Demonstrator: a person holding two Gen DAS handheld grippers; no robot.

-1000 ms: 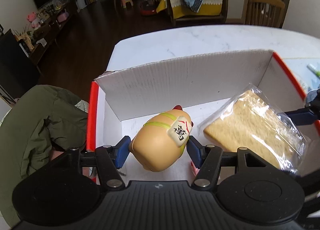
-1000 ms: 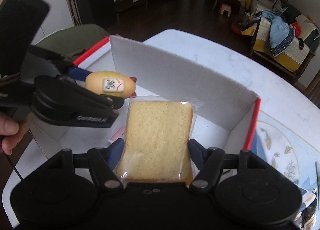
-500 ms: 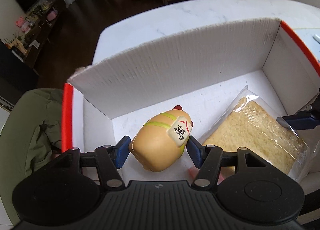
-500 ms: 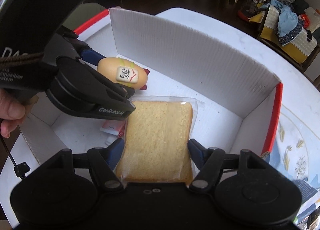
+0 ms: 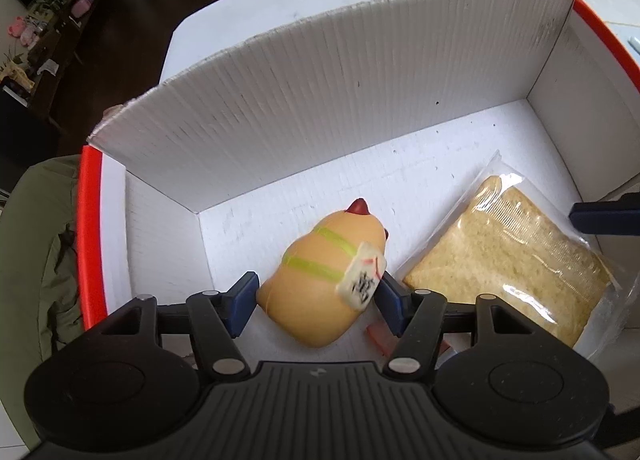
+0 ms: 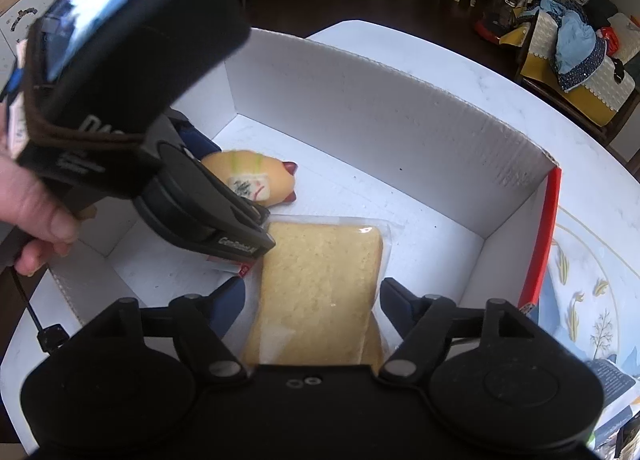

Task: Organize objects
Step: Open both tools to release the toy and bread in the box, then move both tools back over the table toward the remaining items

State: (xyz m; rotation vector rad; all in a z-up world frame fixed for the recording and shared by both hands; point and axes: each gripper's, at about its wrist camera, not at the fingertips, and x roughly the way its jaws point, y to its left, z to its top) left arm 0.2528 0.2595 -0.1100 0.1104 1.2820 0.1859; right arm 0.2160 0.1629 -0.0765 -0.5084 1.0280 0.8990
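A white cardboard box [image 5: 320,71] with red edges stands on the white table; it also shows in the right wrist view [image 6: 380,107]. My left gripper [image 5: 316,302] has its jaws spread around a tan toy figure [image 5: 328,272] with green stripes and a character tag, which now lies on the box floor; the toy looks blurred. The toy also shows in the right wrist view [image 6: 256,179]. My right gripper [image 6: 312,300] is low in the box with its jaws beside a wrapped bread slice [image 6: 316,292], with gaps showing. The bread also shows in the left wrist view [image 5: 508,264].
A small red and white packet [image 5: 378,338] lies on the box floor under the left gripper. A decorated plate [image 6: 588,300] sits right of the box. An olive-green jacket [image 5: 44,252] is left of the table. Living-room furniture stands behind.
Both grippers went down into the box. The left jaws have opened and the toy has dropped from them onto the floor. The right jaws have widened off the bread.
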